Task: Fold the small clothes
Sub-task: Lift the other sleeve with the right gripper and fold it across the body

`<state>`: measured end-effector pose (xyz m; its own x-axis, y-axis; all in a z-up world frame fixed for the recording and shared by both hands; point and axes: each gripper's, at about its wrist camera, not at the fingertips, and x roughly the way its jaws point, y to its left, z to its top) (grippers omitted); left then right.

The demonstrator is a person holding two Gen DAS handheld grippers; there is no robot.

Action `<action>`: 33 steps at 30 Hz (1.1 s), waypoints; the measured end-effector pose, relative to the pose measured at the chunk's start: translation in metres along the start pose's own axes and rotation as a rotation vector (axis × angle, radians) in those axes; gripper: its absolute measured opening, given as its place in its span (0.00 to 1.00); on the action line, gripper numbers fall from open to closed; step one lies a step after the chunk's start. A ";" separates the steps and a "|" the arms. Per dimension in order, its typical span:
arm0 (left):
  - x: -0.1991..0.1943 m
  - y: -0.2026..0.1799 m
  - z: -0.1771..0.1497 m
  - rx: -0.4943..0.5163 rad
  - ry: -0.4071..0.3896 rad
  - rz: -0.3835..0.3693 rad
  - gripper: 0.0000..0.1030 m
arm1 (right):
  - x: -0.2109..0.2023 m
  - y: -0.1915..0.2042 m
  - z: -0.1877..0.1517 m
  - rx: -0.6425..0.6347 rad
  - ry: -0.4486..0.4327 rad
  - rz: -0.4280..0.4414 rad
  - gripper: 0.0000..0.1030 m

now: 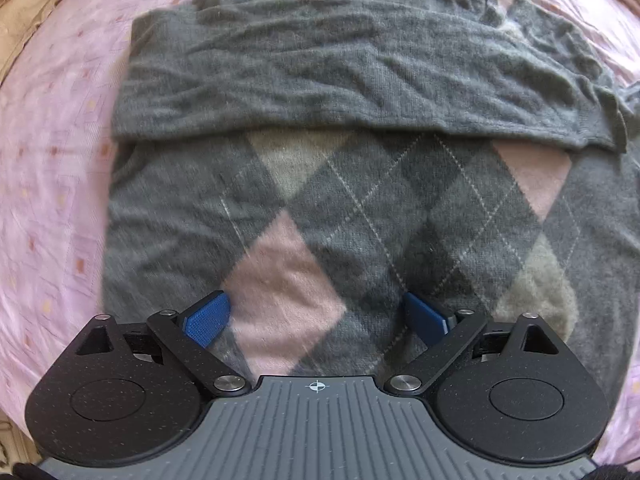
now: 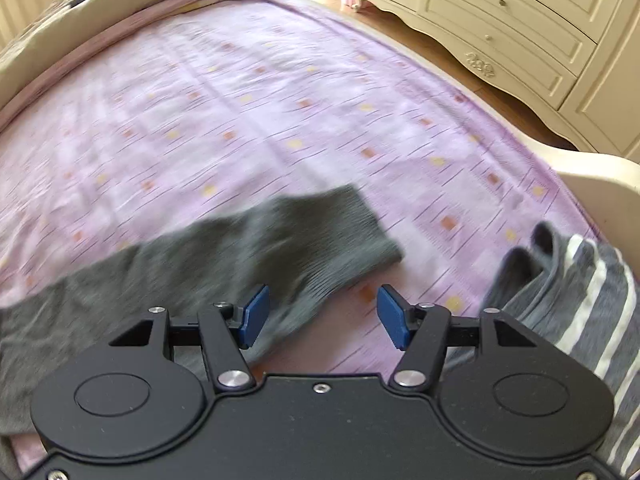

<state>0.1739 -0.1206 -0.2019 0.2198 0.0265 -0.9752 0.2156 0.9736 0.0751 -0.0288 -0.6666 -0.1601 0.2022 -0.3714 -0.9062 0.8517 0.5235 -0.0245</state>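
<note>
left tongs (image 1: 318, 316) hang wide open w/ nothing between the blue pads, right over the sweater (image 1: 320, 220), which lies flat on the pink bed sheet (image 1: 48, 200) w/ bare sheet showing along its left edge. one sleeve (image 1: 340, 80) is already folded across the chest, running left to right, so its long axis lies crosswise to the tongs' pointing direction and a bit ahead of them; the argyle front fills the space btwn that sleeve and the pads. moving right: right tongs (image 2: 322, 318) are also open, roughly half to wide, holding nothing. the other sleeve (image 2: 200, 264) stretches out from the sweater body toward the right side of the bed, long axis slanting up and rightward, and its ribbed cuff (image 2: 360, 236) sits just ahead of and slightly left of the gap; the left pad hovers over sleeve fabric, the right pad over bare sheet. can't tell if either pad touches, pic is blurred. so the right tongs are clearly nearer the loose sleeve, prob the one to pinch the cuff and carry it back leftward across the chest. further right, near the bed's right edge, a striped garment (image 2: 592, 300) lies in a heap, apart from the cuff.
</note>
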 end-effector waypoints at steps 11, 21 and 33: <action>0.007 0.007 -0.008 -0.067 -0.025 -0.008 1.00 | 0.039 -0.034 0.022 0.131 0.025 0.061 0.75; 0.008 0.006 -0.019 -0.078 -0.073 0.001 1.00 | 0.020 -0.035 0.016 0.155 -0.026 0.201 0.16; -0.034 0.012 0.004 -0.004 -0.170 -0.072 0.98 | -0.084 0.041 0.016 0.049 -0.169 0.382 0.16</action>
<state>0.1730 -0.1110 -0.1670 0.3620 -0.0820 -0.9286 0.2327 0.9725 0.0048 -0.0031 -0.6266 -0.0785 0.5808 -0.2805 -0.7642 0.7215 0.6120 0.3237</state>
